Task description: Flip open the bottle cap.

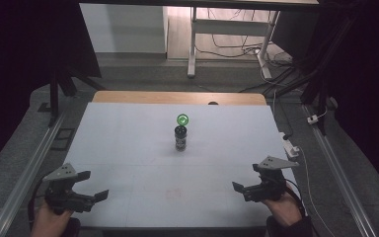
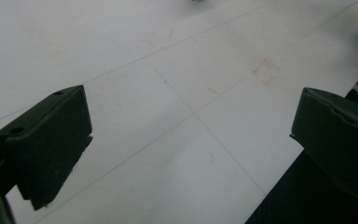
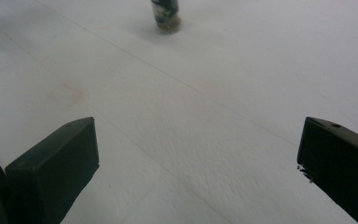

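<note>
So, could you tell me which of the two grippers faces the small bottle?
The right gripper: the bottle stands upright ahead of its open jaws, unlike the left gripper.

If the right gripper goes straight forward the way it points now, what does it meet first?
Probably the small dark bottle. The open right gripper looks along bare white table, and the bottle stands ahead, slightly left of its centre line, so it might pass close beside it.

Wide open table [image 1: 128,148] ahead of both tongs; just a small jar [image 1: 180,137] and green ball [image 1: 182,119] mid-way, far off.
</note>
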Tool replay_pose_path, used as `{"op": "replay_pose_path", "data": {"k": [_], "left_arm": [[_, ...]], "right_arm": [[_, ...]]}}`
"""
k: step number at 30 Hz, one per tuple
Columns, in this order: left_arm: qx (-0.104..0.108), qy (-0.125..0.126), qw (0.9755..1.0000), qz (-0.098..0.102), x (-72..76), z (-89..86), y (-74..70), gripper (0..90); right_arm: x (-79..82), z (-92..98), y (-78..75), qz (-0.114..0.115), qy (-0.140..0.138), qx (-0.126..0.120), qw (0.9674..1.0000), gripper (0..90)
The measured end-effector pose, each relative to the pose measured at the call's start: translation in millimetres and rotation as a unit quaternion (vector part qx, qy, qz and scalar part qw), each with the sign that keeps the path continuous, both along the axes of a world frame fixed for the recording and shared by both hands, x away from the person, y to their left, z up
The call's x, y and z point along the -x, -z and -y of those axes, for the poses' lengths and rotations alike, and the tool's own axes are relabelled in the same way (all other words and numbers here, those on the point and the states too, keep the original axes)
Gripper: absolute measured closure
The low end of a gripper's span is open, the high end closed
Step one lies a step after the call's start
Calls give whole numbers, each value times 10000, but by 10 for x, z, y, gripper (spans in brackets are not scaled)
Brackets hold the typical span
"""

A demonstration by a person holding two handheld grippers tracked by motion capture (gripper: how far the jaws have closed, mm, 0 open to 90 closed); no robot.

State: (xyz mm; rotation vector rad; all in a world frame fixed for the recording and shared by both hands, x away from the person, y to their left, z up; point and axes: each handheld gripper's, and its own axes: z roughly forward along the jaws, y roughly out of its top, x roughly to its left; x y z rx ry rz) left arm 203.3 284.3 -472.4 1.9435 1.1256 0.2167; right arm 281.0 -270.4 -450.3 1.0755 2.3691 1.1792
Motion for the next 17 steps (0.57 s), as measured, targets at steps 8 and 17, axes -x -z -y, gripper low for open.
{"op": "replay_pose_path", "data": {"k": [8, 17], "left_arm": [[-288, -190, 9993, -118, 83, -57, 51, 0], [-378, -279, 9987, -211, 92, -74, 66, 0]], "right_arm": [[123, 240, 57, -164, 338, 153, 9992, 0], [142, 326, 87, -348, 519, 204, 9978, 0]]}}
